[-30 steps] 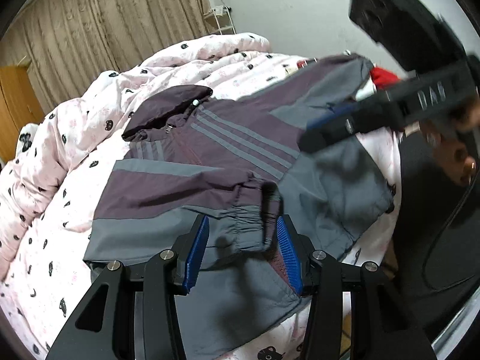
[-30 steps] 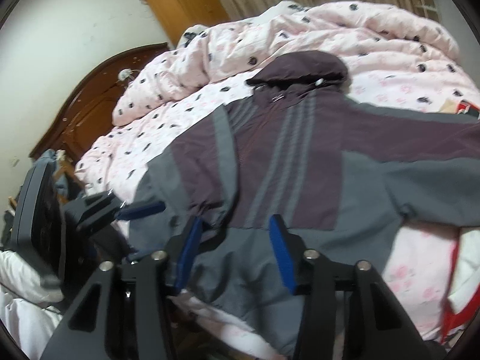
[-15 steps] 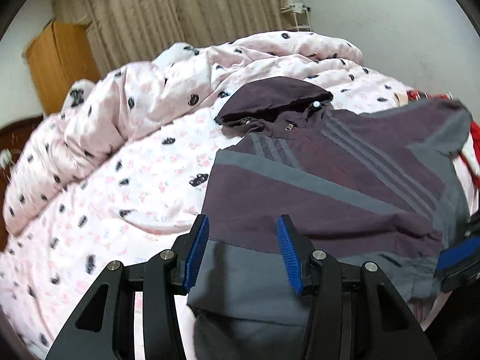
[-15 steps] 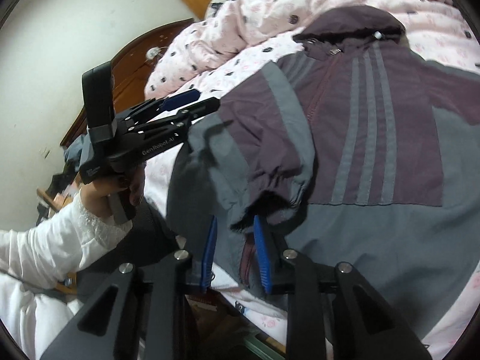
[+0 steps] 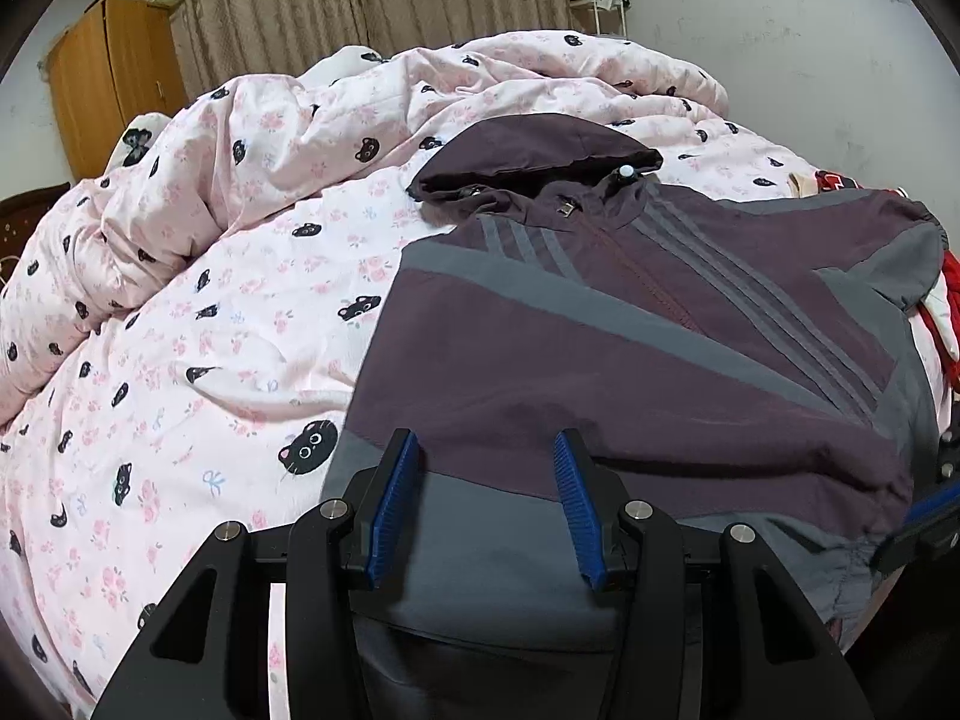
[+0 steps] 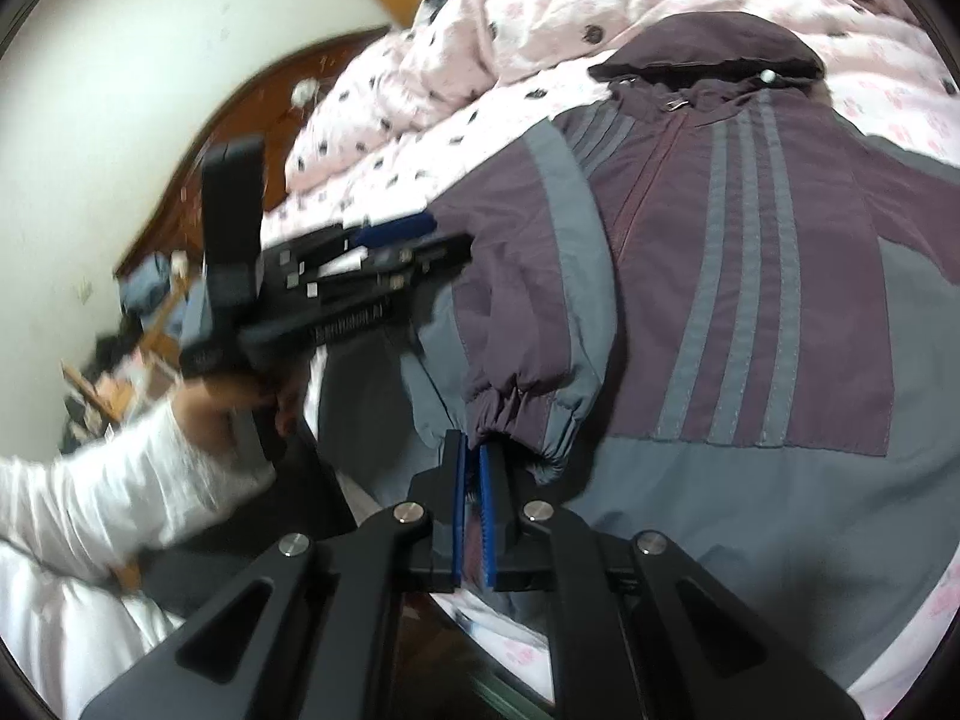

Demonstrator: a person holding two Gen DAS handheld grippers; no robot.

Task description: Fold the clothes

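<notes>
A purple and grey hooded jacket (image 5: 630, 348) lies front up on the bed, its hood (image 5: 540, 150) at the far end. One sleeve is folded across the front, and its elastic cuff (image 6: 516, 405) points toward the near hem. My right gripper (image 6: 473, 444) is shut on the lower edge of that cuff. My left gripper (image 5: 485, 456) stands open just above the grey hem at the jacket's left side, with nothing between its pads. In the right wrist view the left gripper (image 6: 447, 234) is blurred, held by a hand in a white sleeve (image 6: 120, 480).
A pink duvet with black cat prints (image 5: 210, 300) covers the bed and is bunched up at the far side. A red and white garment (image 5: 948, 312) lies at the jacket's right. A wooden wardrobe (image 5: 114, 78), curtains and a dark headboard (image 6: 240, 138) stand behind.
My right gripper went from open to shut on the sleeve cuff. My left gripper, open around that cuff a second ago, has swung left to the jacket's left hem.
</notes>
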